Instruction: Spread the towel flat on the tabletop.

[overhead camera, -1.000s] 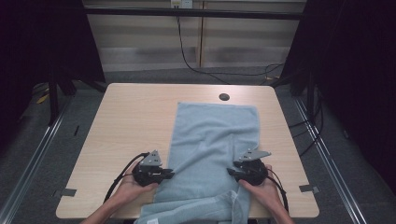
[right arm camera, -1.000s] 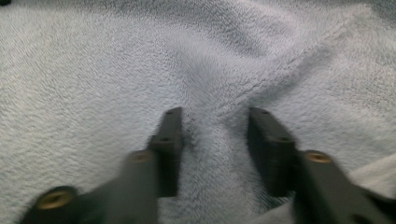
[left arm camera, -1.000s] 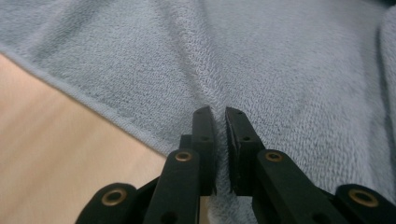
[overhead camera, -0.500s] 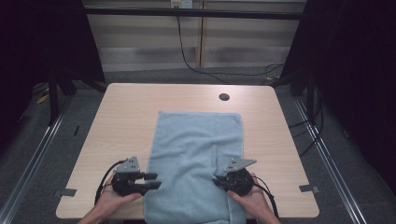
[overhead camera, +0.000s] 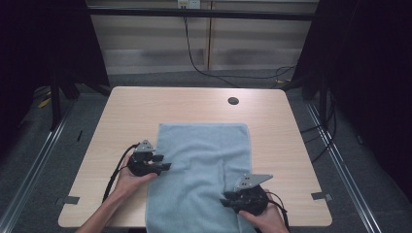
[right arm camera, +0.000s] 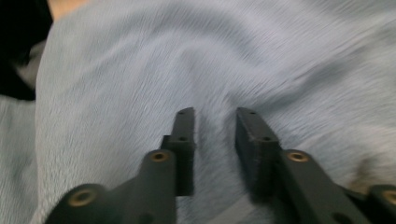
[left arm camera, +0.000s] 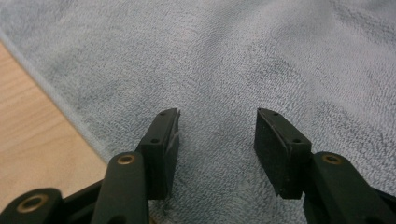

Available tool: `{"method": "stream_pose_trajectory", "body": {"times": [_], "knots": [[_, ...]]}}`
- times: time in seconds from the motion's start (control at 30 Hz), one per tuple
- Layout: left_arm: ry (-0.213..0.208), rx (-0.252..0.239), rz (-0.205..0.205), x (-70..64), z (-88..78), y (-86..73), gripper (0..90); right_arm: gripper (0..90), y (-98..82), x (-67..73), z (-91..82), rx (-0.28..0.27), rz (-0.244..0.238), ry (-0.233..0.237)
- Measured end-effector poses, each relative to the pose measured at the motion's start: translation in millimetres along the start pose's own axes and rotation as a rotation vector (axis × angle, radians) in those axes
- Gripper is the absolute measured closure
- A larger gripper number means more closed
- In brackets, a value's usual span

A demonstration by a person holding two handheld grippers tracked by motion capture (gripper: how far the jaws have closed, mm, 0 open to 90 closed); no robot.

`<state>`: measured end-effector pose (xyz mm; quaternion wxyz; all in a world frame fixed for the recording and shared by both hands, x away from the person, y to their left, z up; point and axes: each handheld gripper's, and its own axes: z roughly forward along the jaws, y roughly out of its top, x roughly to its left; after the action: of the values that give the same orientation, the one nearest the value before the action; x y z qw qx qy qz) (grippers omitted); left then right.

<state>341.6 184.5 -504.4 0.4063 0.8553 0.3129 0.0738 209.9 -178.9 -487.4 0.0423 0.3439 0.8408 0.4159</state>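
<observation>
Towel (overhead camera: pixel 204 165) flat on table (overhead camera: pixel 126 111); L gripper (overhead camera: pixel 163 162) at its left edge & R gripper (overhead camera: pixel 227 198) on near part, both jaws just parted, nothing pinched.

Each black claw (overhead camera: pixel 164 162) has 2 flat-padded jaws, brass rivets, a grey 3-cornered plate and a black cable.

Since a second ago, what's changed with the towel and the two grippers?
The towel went from rumpled to folded flat. The left gripper slid to its left edge, jaws just opened; the right gripper drew nearer, jaws reopening, both over cloth. The table stayed put.
</observation>
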Motion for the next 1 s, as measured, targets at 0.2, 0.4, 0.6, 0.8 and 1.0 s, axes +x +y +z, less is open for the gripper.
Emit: {"method": "stream_pose_trajectory", "body": {"times": [0.2, 0.4, 0.6, 0.8, 1.0], "knots": [[0.023, -0.02, 0.032, -0.2, -1.0, -4.4, 58.2, 58.0, 10.1, -26.2, -12.0, -0.017, 0.012, -0.183], [0.016, -0.027, 0.031, 0.2, -0.7, -5.3, 58.2, 46.9, -7.8, -35.8, -12.0, 0.058, 0.04, -0.283], [0.041, -0.025, 0.047, 0.8, -3.7, -7.7, 69.2, 87.6, -19.7, -31.3, -31.8, 0.031, 0.043, -0.316], [-0.002, -0.022, 0.051, -6.2, -7.4, -12.1, 69.7, 88.3, -43.9, -17.9, -57.2, 0.026, 0.094, -0.283], [-0.051, -0.019, 0.084, -16.0, -8.8, -14.8, 65.3, 59.0, -38.3, -13.6, -60.4, -0.028, 0.079, -0.267]]}}
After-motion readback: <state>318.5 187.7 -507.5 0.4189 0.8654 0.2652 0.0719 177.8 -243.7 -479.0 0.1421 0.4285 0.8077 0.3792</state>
